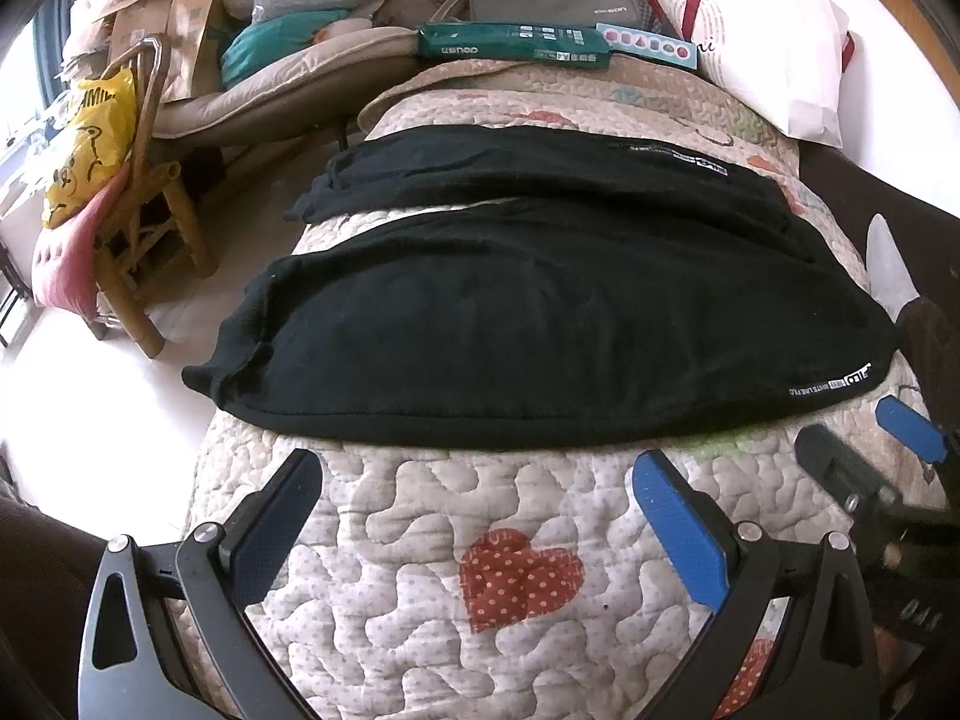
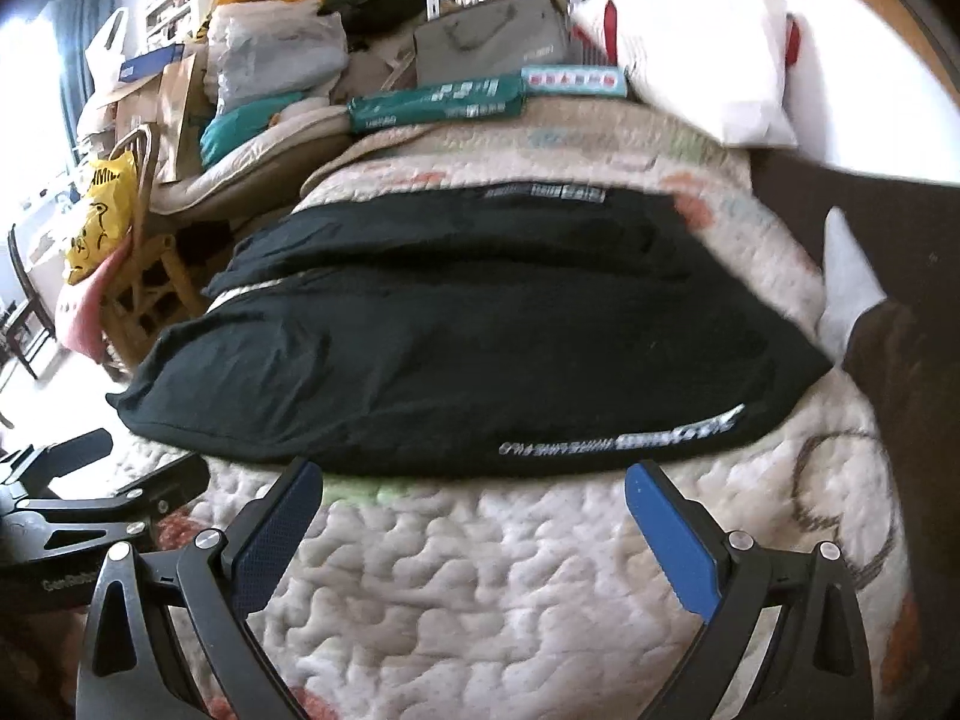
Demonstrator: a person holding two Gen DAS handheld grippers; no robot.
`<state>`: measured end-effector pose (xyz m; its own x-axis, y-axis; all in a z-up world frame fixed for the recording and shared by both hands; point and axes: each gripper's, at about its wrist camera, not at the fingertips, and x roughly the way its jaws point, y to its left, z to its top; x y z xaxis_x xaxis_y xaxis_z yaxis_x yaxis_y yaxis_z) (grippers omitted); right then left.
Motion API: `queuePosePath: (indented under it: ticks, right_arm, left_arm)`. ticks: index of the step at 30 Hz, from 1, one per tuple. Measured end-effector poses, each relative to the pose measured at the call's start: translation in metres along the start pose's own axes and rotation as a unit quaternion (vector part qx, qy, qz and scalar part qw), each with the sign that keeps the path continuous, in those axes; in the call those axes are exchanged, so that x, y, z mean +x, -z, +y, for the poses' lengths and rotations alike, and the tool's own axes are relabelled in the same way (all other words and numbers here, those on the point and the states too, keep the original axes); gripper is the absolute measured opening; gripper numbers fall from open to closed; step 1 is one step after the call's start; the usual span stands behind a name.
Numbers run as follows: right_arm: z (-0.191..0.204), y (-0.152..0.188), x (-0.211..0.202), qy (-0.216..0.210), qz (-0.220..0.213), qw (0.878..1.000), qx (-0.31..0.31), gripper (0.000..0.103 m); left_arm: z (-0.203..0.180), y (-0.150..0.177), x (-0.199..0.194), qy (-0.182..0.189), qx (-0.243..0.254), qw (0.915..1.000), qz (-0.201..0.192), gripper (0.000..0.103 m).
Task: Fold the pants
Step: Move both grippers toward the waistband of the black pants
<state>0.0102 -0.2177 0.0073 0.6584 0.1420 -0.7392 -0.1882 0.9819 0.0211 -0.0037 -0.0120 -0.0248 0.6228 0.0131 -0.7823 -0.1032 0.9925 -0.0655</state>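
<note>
Left gripper (image 1: 477, 477) and right gripper (image 2: 474, 489) both gape wide, holding nothing, poised just short of the near edge of the black pants (image 1: 540, 330), which lie spread flat across the quilt (image 1: 420, 540), legs apart. Reads as the opening step — next each must pinch that near leg's edge and carry it over the far leg. White print near the hem, partly legible — "WHITE LINE"; green pack (image 1: 516, 45) reads "deli".

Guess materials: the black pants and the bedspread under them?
Pants: looks like a soft matte knit, maybe cotton jersey; fine ribbed texture near the cuffs, no sheen, white printed lettering along the near edge. Bedspread: quilted fabric, likely cotton; puffy stitched squiggles, tiny dots, a red heart patch.
</note>
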Motion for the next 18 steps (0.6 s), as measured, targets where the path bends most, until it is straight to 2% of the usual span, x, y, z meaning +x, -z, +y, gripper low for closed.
queuePosePath:
  ticks: [5,7,12,18]
  right_arm:
    - [0.019,0.000,-0.002,0.017,-0.010,0.998,-0.056,0.101]
    - [0.019,0.000,-0.001,0.029,0.003,0.998,-0.063,0.101]
    - [0.009,0.000,0.004,0.025,0.028,0.998,-0.040,0.101]
    - [0.006,0.000,0.004,0.028,0.024,0.999,-0.032,0.101]
  left_arm:
    - [0.002,-0.001,-0.001,0.001,-0.005,1.0000,-0.001,0.103]
    - [0.003,-0.001,-0.001,0.001,-0.007,1.0000,-0.001,0.103]
    - [0.003,-0.002,-0.001,0.002,-0.008,1.0000,-0.001,0.103]
    - [0.005,-0.001,0.002,0.002,-0.010,0.9999,0.005,0.103]
